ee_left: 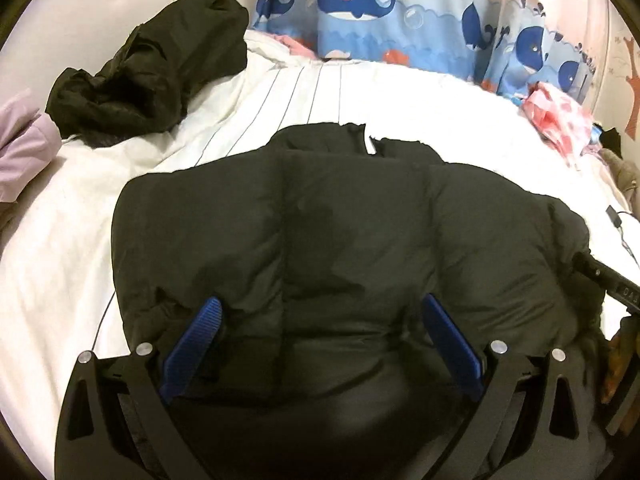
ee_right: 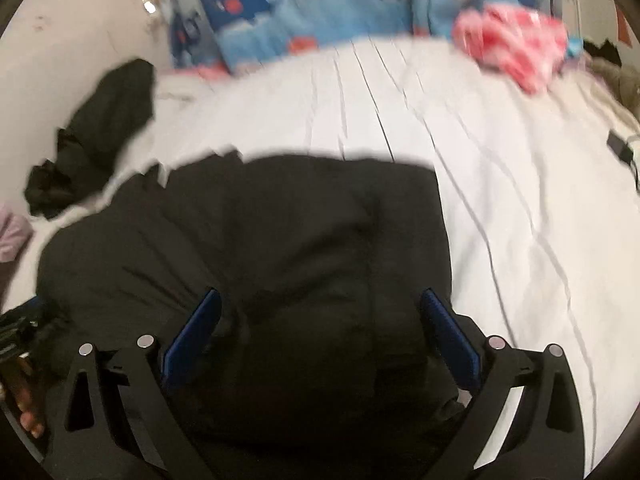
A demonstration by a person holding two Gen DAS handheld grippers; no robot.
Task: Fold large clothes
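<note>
Black puffer jacket (ee_left: 340,240) on bed (ee_left: 60,260) | crumpled black garment (ee_left: 152,76) far-left | both hand-held grippers (ee_left: 320,320) (ee_right: 320,316) wide open, empty

The left hand-held gripper (ee_left: 320,312) points forward with its 2 blue fingers (ee_left: 192,344) spread wide apart. The right hand-held gripper (ee_right: 320,308) does likewise, its blue fingers (ee_right: 450,336) also wide apart, gripping nothing.

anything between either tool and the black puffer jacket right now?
Nothing visible. The left tool and right tool are both open directly over the black puffer jacket. The crumpled black garment and pink cloth lie apart on the bed.
</note>
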